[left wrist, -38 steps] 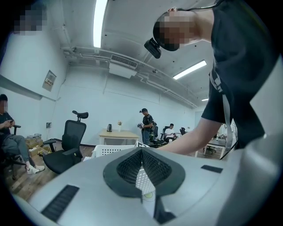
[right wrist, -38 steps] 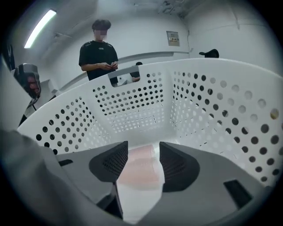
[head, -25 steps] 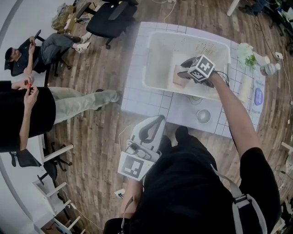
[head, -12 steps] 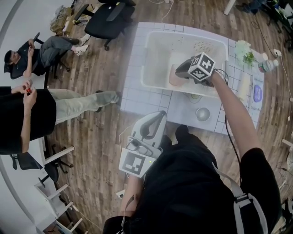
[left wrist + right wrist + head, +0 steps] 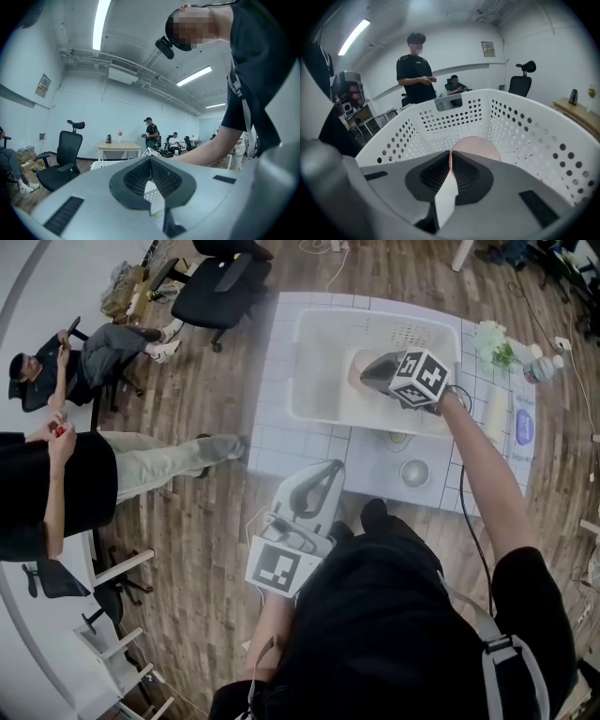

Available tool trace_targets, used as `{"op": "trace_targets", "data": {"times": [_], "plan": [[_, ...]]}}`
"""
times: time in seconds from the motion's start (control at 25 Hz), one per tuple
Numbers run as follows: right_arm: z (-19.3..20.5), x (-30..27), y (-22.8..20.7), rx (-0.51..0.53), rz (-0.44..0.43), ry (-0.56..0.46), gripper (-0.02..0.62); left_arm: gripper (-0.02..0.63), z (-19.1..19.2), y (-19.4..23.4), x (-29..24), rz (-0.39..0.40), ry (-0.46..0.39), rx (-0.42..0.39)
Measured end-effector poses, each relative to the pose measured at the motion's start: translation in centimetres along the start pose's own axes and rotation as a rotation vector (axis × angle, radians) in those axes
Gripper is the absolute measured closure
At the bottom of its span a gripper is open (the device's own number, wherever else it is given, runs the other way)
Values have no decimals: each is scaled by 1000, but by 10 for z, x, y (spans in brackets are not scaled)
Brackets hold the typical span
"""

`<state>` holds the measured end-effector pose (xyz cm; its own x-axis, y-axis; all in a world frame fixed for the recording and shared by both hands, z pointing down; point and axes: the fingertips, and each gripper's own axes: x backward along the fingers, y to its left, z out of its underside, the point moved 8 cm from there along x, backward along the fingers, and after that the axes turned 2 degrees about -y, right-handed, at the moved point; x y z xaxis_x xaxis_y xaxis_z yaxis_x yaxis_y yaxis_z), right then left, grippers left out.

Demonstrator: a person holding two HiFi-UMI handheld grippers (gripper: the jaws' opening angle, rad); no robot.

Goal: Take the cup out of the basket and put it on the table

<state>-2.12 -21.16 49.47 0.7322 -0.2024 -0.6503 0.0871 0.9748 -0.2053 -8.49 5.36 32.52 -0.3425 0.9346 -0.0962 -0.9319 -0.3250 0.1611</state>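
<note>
Wood-floored open room; a white gridded table (image 5: 281, 442) carries a white perforated basket (image 5: 314, 381). Right gripper (image 5: 451, 154) reaches down into the basket from its near right side. Its jaws have just been closing and now stand almost together, pinching the thin edge of the pink cup (image 5: 480, 149) between the pads. The cup sits inside the basket walls, toward the far right part, with the rest of its body beyond the jaw tips. I cannot tell whether its base is clear of the basket floor. Left gripper (image 5: 151, 159) hangs well apart from the basket, off the table's near edge and close to my operator's body. It points roughly level, jaw tips meeting, nothing between them. On the table just outside the basket's near wall, toward its right end, lies a small round metal bowl (image 5: 414, 473). Past the basket's right end I note a bunch of white flowers (image 5: 495, 341) and a bottle (image 5: 539, 371). A black office chair (image 5: 220, 282) stands on the floor beyond the basket's far left corner. Well to the left of the basket, a standing person in a black top (image 5: 56, 484), and a seated person (image 5: 84, 343) farther off.
</note>
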Motion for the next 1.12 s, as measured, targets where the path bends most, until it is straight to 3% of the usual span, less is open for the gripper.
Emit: {"op": "trace_targets", "data": {"times": [0.52, 1.12], "plan": [[-52, 77, 56, 109, 183, -181, 565, 595, -10, 1, -2, 119, -69, -24], [-67, 136, 184, 129, 365, -377, 565, 597, -7, 9, 24, 239, -107, -41]]}}
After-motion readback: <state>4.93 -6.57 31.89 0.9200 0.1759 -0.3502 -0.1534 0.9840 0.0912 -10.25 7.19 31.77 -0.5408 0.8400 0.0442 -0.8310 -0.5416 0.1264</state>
